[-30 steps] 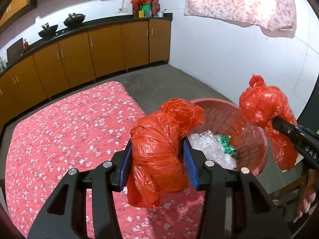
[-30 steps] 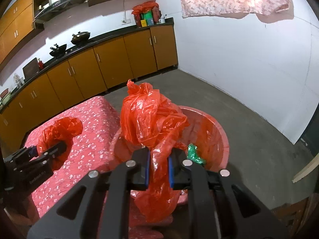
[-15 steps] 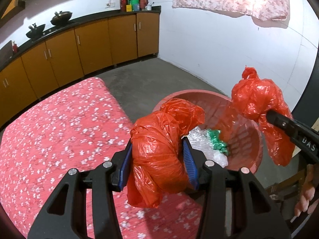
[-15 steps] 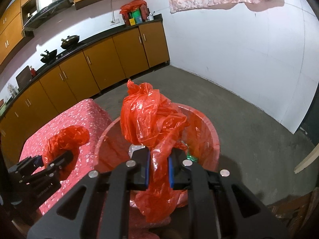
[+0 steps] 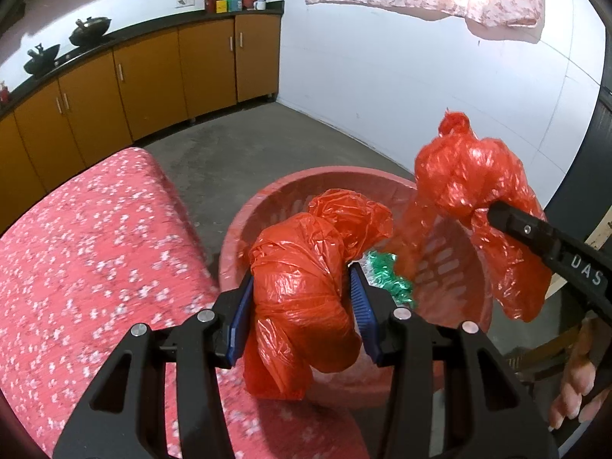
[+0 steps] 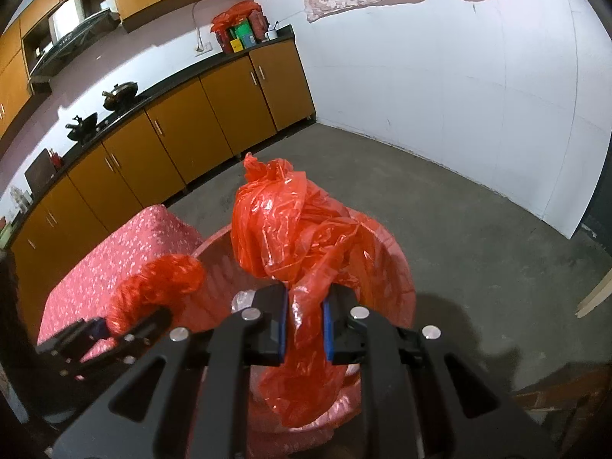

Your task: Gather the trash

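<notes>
A knotted red bag (image 5: 302, 306) is being gripped between the blue pads of the left tool (image 5: 302, 319), above the near rim of the red basket (image 5: 267, 206). A second red bag (image 6: 290, 237) is being pinched by the closed right tool (image 6: 304, 323) over the basket, beside the floral worktop (image 5: 95, 252).

The only legible marking is the white lettering "DAS", printed on the side of the black plastic right gripper (image 5: 493, 212) as it appears at the right edge of the left wrist view; the lettering runs on toward the frame edge, where any further characters cannot be read. The coloured boxes (image 6: 241, 36) on the dark counter (image 6: 172, 84) carry print too small to read.
</notes>
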Demonstrator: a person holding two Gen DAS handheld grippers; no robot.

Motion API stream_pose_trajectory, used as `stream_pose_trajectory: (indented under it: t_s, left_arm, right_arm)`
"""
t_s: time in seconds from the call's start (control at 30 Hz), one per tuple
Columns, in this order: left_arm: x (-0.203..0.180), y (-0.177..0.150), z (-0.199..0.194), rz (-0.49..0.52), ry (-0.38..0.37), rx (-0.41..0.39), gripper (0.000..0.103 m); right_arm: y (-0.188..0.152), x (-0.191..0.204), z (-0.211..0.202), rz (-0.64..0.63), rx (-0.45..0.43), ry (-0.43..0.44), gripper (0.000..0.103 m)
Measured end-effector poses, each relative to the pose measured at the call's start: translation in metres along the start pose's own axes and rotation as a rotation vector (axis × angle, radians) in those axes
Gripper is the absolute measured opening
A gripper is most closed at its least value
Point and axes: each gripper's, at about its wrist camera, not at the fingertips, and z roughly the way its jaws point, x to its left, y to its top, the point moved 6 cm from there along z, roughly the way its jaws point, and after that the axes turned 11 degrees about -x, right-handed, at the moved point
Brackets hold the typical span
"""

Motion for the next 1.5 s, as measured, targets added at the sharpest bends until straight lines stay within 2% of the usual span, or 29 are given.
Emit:
stream_pose_trajectory:
  t_s: [0.1,0.17,0.33,0.4,0.47,0.5,0.53,0.67,0.77,0.9,1.0,1.23,1.5]
  left_arm:
    - [-0.005,0.001,0.01,0.0,-0.014,0.007,0.05]
    - [-0.004,-0.001,0.015,-0.004,-0.019,0.014,0.058]
    - [0.006,-0.009,0.02,-0.022,-0.011,0.035,0.061]
    - [0.015,-0.011,0.016,-0.035,0.005,0.034,0.061]
    - [0.022,-0.012,0.008,-0.038,0.021,0.02,0.065]
    - [0.028,-0.011,0.002,-0.037,0.033,0.006,0.066]
    - [0.034,-0.01,-0.008,-0.032,0.047,-0.019,0.071]
    - [0.051,-0.006,-0.052,-0.012,0.104,-0.124,0.085]
    - [0.064,-0.005,-0.094,-0.009,0.146,-0.212,0.096]
    - [0.077,-0.006,-0.144,0.005,0.211,-0.305,0.101]
    - [0.085,-0.013,-0.183,0.011,0.265,-0.362,0.101]
    - [0.098,-0.038,-0.227,0.0,0.336,-0.347,0.101]
    - [0.104,-0.055,-0.27,-0.019,0.416,-0.389,0.101]
  right_arm:
    - [0.006,0.0,0.006,0.024,-0.012,0.025,0.02]
    - [0.009,-0.004,0.009,0.04,-0.016,0.038,0.027]
    - [0.003,-0.015,0.014,0.064,-0.005,0.051,0.036]
    - [0.001,-0.019,0.011,0.056,-0.011,0.038,0.044]
    - [0.0,-0.02,0.004,0.026,-0.03,0.026,0.061]
    - [-0.001,-0.019,-0.003,0.001,-0.044,0.016,0.066]
    - [-0.002,-0.017,-0.011,-0.025,-0.061,0.012,0.074]
    - [-0.002,-0.006,-0.046,-0.104,-0.148,-0.009,0.098]
    - [-0.004,0.009,-0.079,-0.163,-0.229,-0.039,0.099]
    - [-0.009,0.03,-0.109,-0.251,-0.275,-0.081,0.099]
    - [-0.018,0.047,-0.132,-0.295,-0.298,-0.088,0.099]
    - [-0.037,0.071,-0.174,-0.292,-0.303,-0.048,0.099]
    - [-0.051,0.093,-0.207,-0.276,-0.294,0.013,0.099]
